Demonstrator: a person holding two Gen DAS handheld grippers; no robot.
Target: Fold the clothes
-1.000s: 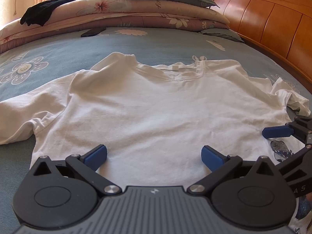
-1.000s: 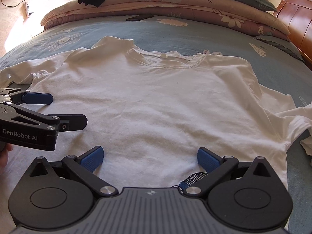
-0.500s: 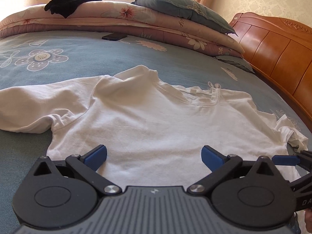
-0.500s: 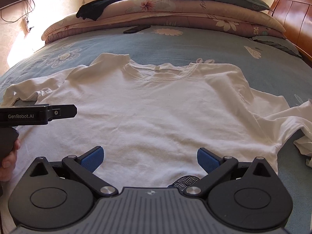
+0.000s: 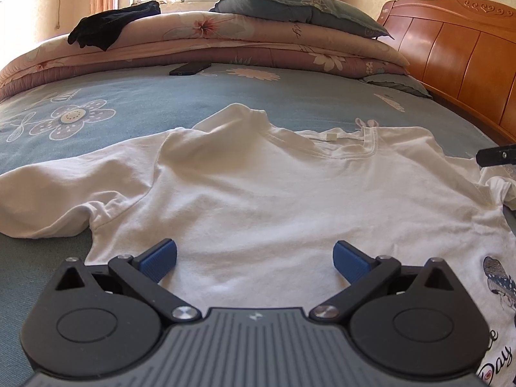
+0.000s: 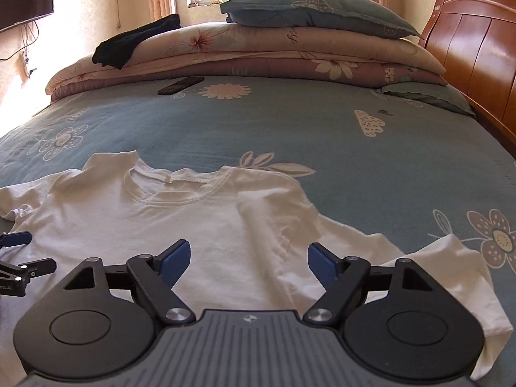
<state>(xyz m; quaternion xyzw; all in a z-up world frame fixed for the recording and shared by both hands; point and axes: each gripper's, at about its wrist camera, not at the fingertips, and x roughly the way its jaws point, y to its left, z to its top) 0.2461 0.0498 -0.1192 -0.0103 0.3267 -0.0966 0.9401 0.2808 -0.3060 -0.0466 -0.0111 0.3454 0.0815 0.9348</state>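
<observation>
A white T-shirt (image 5: 274,193) lies spread flat on the blue floral bed sheet (image 5: 129,103), collar away from me, a printed figure at its lower right. It also shows in the right wrist view (image 6: 193,222), with its right sleeve (image 6: 451,274) spread out. My left gripper (image 5: 254,258) is open and empty above the shirt's lower left part. My right gripper (image 6: 250,262) is open and empty above the shirt's right side, near the armpit. The left gripper's fingers (image 6: 16,238) show at the left edge of the right wrist view.
Folded quilts (image 5: 258,45) and a grey-blue pillow (image 5: 300,6) are stacked at the far side of the bed. A black garment (image 5: 113,29) lies on them. A dark phone (image 5: 190,68) lies on the sheet. A wooden headboard (image 5: 458,48) runs along the right.
Both grippers have pulled back and tilted up, so more of the bed shows. The right gripper has shifted toward the shirt's right sleeve. Both stayed open.
</observation>
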